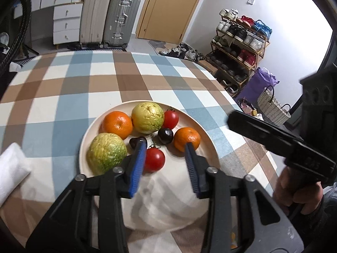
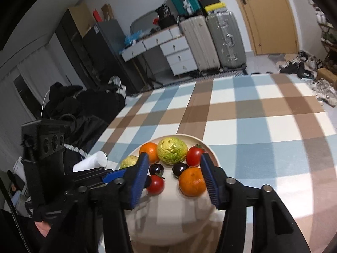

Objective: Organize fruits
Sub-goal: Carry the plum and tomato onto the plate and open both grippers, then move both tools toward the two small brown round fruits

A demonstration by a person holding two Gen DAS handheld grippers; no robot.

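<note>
Eight fruits crowd one plate [image 1: 200,130] on the checked bench as both grippers hover with jaws apart and empty: left gripper [image 1: 166,147] straddling a tomato [image 1: 154,159], right gripper [image 2: 173,164] framing an orange [image 2: 192,181], apparently choosing.

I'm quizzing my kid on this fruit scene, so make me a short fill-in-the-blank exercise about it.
1. All the fruit sits on a round ____.
2. The plate holds two oranges, two tomatoes and two yellow-green ____.
3. The tablecloth has a ____ pattern.
4. The jaws of the left gripper are ____.

Answers: plate; guavas; checked; open
</note>
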